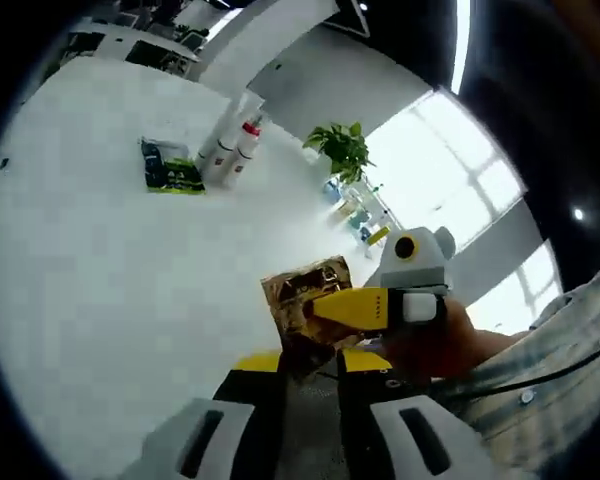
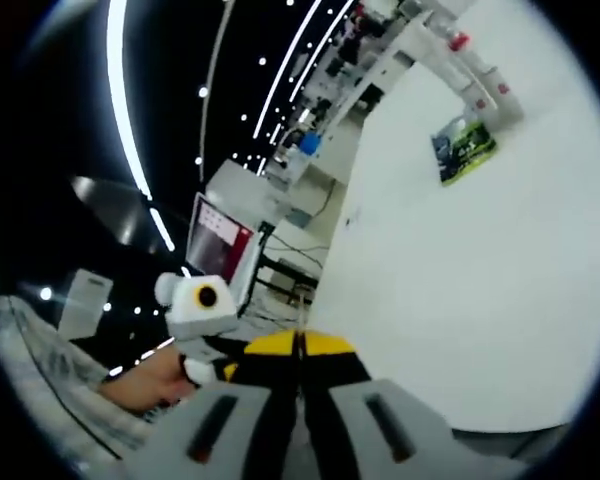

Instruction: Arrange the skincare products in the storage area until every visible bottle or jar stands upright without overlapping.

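On the white counter [image 1: 100, 300], a green sachet [image 1: 170, 170] lies flat at the far left, with white bottles [image 1: 230, 150] standing upright just beside it to the right. Nearer, a crinkly gold pouch [image 1: 302, 300] is pinched by the other gripper's yellow jaws; it looks light and soft, best held by an edge. The left gripper [image 1: 308, 365] sits at the pouch; whether it grips I cannot tell. The right gripper [image 2: 300, 350] has its jaws pressed together.
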